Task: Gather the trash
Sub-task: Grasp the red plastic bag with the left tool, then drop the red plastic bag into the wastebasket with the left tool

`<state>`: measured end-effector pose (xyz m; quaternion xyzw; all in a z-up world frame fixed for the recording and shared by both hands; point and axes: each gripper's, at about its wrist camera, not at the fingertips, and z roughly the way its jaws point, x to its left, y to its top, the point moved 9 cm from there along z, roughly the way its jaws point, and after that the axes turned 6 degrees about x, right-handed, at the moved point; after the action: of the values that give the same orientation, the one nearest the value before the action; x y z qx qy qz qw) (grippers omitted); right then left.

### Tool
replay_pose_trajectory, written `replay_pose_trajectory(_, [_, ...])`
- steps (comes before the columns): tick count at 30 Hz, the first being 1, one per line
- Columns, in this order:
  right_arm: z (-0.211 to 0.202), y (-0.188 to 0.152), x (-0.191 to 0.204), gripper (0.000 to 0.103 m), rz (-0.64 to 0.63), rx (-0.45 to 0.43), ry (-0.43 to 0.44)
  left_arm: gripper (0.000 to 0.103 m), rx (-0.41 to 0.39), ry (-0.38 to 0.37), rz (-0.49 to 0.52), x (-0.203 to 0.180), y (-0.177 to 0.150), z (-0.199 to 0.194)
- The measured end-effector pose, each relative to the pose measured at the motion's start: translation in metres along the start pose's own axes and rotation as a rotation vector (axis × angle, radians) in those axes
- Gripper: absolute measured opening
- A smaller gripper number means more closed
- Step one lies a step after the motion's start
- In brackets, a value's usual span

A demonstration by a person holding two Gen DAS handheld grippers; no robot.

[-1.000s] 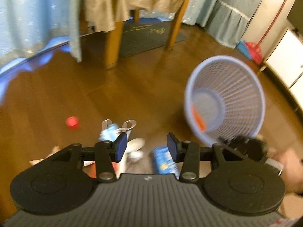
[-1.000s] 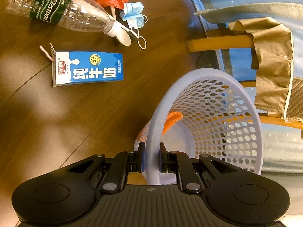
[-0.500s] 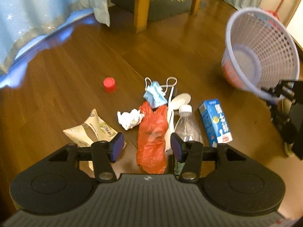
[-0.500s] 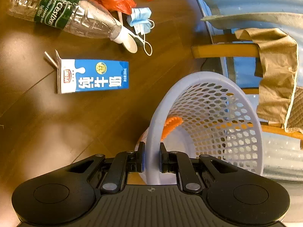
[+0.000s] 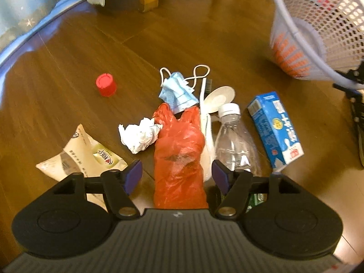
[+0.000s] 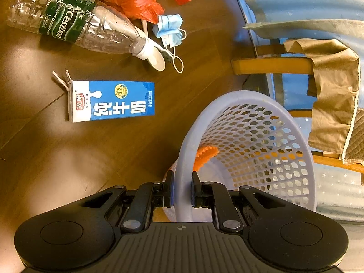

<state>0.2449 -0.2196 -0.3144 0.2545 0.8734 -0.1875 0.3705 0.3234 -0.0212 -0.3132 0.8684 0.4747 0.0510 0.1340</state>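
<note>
Orange plastic bag [image 5: 178, 157] is lying between my opening left gripper [image 5: 177, 174], unpinched; right gripper [image 6: 183, 190] is clamping the laundry-style basket [image 6: 248, 150] rim. Risk: snagging the toothbrush [image 5: 204, 113] just beside the bag.

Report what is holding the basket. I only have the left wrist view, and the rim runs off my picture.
Observer: The right gripper has its jaws shut on the near rim of the basket.
Operator: Read me the bottle's label. It is cut off in my view.
Observer: The clear bottle wears a green band reading Cestbon.
Operator: Look inside the basket.
Observer: Only an orange scrap shows, low against the near wall.
</note>
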Motion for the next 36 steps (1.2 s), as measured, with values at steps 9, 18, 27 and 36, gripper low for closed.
replay_pose_trajectory(9, [0.000, 0.000, 0.001, 0.010, 0.002, -0.006, 0.004, 0.062, 0.026, -0.017, -0.010, -0.002, 0.002, 0.027])
replay_pose_trajectory(18, [-0.001, 0.000, 0.002, 0.010, 0.004, -0.008, 0.007, 0.044, 0.063, -0.003, -0.014, 0.005, -0.004, 0.038])
replay_pose_trajectory(27, [0.000, 0.000, 0.002, 0.010, 0.000, -0.011, 0.008, 0.027, 0.072, -0.019, 0.003, 0.002, -0.009, 0.025])
replay_pose_trajectory(36, [0.000, -0.002, 0.005, 0.010, -0.004, -0.013, 0.012, 0.027, 0.060, -0.033, 0.002, -0.005, 0.000, -0.019])
